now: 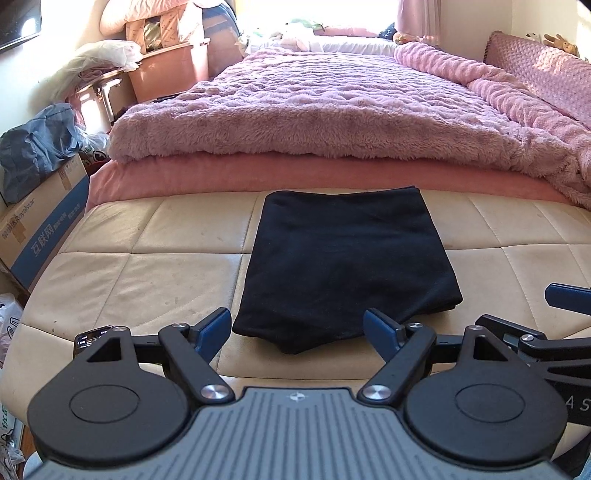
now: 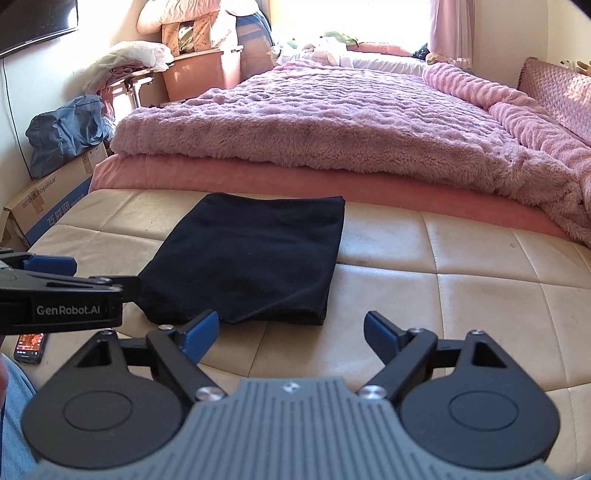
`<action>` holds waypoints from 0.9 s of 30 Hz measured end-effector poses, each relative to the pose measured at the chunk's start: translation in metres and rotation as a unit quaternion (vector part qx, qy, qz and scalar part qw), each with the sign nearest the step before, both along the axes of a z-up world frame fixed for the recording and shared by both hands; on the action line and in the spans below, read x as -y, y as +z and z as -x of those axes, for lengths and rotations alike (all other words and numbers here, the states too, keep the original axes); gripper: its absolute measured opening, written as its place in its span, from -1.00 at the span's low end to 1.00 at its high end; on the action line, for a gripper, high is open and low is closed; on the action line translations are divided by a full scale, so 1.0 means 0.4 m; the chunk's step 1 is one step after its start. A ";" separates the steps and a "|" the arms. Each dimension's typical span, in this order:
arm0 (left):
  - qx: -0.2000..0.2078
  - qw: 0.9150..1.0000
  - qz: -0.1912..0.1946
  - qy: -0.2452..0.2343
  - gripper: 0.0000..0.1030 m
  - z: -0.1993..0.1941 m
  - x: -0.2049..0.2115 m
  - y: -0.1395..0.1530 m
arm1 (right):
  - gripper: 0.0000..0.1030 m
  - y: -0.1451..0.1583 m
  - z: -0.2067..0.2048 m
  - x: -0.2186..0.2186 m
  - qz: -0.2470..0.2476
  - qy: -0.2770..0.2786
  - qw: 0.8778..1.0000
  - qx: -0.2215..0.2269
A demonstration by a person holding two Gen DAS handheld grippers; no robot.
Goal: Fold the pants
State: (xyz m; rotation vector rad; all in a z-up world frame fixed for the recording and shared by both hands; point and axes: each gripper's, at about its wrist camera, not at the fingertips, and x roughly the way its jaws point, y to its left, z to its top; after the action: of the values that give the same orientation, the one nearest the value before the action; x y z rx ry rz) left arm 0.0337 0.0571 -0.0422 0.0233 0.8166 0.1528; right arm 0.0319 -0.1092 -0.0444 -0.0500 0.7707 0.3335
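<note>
The folded black pants (image 1: 343,266) are lying on the cream bench (image 1: 147,258) below the pink blanket (image 1: 314,110). Both the left hand-held gripper (image 1: 297,334) and right hand-held gripper (image 2: 291,332) are hovering wide and empty before them, a phone (image 2: 29,347) sitting nearby.

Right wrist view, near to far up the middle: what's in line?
Right gripper, jaws open → folded black pants → cream bench far edge → pink mattress edge → fluffy purple blanket → window.
</note>
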 end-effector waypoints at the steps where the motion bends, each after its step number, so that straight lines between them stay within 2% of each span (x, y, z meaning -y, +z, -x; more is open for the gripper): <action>1: 0.000 1.000 0.000 -0.001 0.85 -0.001 0.000 -0.001 | 0.59 0.000 0.000 0.000 0.000 0.000 1.000 0.000; 27: -0.001 1.000 0.003 0.000 0.85 -0.001 -0.001 -0.008 | 0.59 0.009 0.009 0.000 -0.002 0.005 1.000 0.008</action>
State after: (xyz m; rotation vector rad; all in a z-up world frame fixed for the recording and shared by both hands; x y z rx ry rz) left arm 0.0341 0.0574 -0.0456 0.0183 0.8180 0.1506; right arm 0.0283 -0.1090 -0.0407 -0.0533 0.7533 0.3438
